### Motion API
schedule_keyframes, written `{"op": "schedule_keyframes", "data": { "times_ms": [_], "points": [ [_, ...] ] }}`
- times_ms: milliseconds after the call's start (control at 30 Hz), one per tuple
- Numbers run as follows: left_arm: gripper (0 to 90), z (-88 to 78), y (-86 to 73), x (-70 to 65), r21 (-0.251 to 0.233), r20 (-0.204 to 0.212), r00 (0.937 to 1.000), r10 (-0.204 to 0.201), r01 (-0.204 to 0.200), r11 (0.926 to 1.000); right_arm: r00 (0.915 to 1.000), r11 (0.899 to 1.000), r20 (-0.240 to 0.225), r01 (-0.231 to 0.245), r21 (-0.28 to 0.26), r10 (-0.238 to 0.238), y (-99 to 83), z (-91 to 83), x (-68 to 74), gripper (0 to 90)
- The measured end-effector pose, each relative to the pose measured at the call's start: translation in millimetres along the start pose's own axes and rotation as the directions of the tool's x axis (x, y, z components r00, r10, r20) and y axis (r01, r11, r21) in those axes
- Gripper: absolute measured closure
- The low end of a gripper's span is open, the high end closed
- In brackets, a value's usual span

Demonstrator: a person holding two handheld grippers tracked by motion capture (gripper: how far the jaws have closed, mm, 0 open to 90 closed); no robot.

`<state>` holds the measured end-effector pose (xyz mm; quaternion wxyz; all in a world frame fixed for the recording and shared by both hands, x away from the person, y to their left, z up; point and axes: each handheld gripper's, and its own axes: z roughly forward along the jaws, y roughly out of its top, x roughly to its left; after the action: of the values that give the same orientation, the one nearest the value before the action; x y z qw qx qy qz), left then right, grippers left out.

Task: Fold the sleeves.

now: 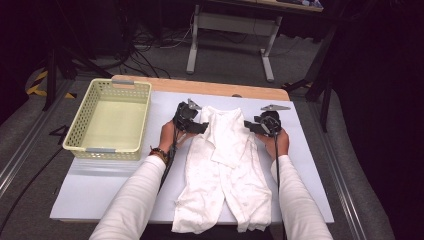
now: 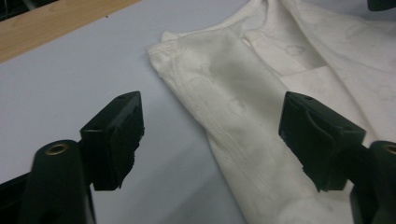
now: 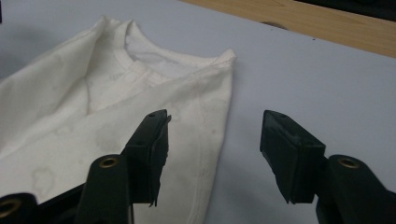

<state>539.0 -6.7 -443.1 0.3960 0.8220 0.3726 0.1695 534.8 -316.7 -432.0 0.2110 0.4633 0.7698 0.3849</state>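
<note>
A white garment (image 1: 222, 170) lies flat on a pale sheet (image 1: 100, 185), sleeves folded in, collar at the far end. My left gripper (image 1: 202, 127) stands open at its left shoulder. In the left gripper view the left gripper (image 2: 210, 105) has one jaw over the sheet and the other over the garment (image 2: 243, 107), with the shoulder seam between them and untouched. My right gripper (image 1: 249, 126) is open at the other shoulder. The right gripper (image 3: 215, 121) straddles the garment (image 3: 116, 121) edge in the right gripper view without pressing on it.
A pale yellow plastic basket (image 1: 82, 125) stands on the table's far left, beside my left hand. The wooden table edge (image 1: 200, 86) runs behind the sheet. Beyond it, a desk frame (image 1: 192, 50) and cables sit on the floor.
</note>
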Motion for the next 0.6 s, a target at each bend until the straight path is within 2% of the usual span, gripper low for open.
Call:
{"op": "schedule_keyframes", "data": {
  "times_ms": [67,133,200,267,400,467,533,600],
  "points": [
    [29.5,11.1,2.3,2.1,0.029,-0.022,0.9997,0.009,-0.008,0.9995,1.0000,1.000,0.005,-0.008,0.005,0.008,5.2,6.9,-1.3,43.1],
    [32.1,15.6,3.0,3.3,0.039,-0.020,0.9998,-0.003,0.004,0.9992,0.9997,1.000,0.010,-0.022,0.018,0.022,9.6,14.1,-2.3,43.3],
    [35.0,20.2,3.7,3.9,0.054,-0.038,0.9993,-0.008,0.010,0.9985,0.9986,0.998,0.000,-0.053,0.016,0.053,12.5,20.7,-3.2,44.3],
    [36.7,24.3,4.1,5.4,0.061,-0.036,0.9992,-0.016,0.018,0.9980,0.9982,0.998,0.006,-0.060,0.028,0.060,14.2,27.5,-1.0,44.2],
    [39.1,28.2,5.9,6.1,0.084,-0.056,0.9979,-0.033,0.038,0.9957,0.9994,0.996,0.018,-0.032,0.080,0.030,14.7,41.7,6.1,45.1],
    [44.8,28.8,5.3,7.2,0.083,-0.043,0.9976,-0.055,0.058,0.9948,0.9987,0.994,0.047,-0.026,0.107,0.021,15.8,45.2,8.0,47.5],
    [48.8,28.2,5.3,6.5,0.084,-0.031,0.9981,-0.054,0.057,0.9948,0.9981,0.993,0.059,-0.025,0.114,0.018,16.4,46.6,9.1,48.6],
    [57.8,27.5,5.4,5.2,0.084,-0.020,0.9983,-0.054,0.055,0.9949,0.9974,0.993,0.070,-0.023,0.118,0.015,16.8,47.2,10.4,51.0]
  ]
}}
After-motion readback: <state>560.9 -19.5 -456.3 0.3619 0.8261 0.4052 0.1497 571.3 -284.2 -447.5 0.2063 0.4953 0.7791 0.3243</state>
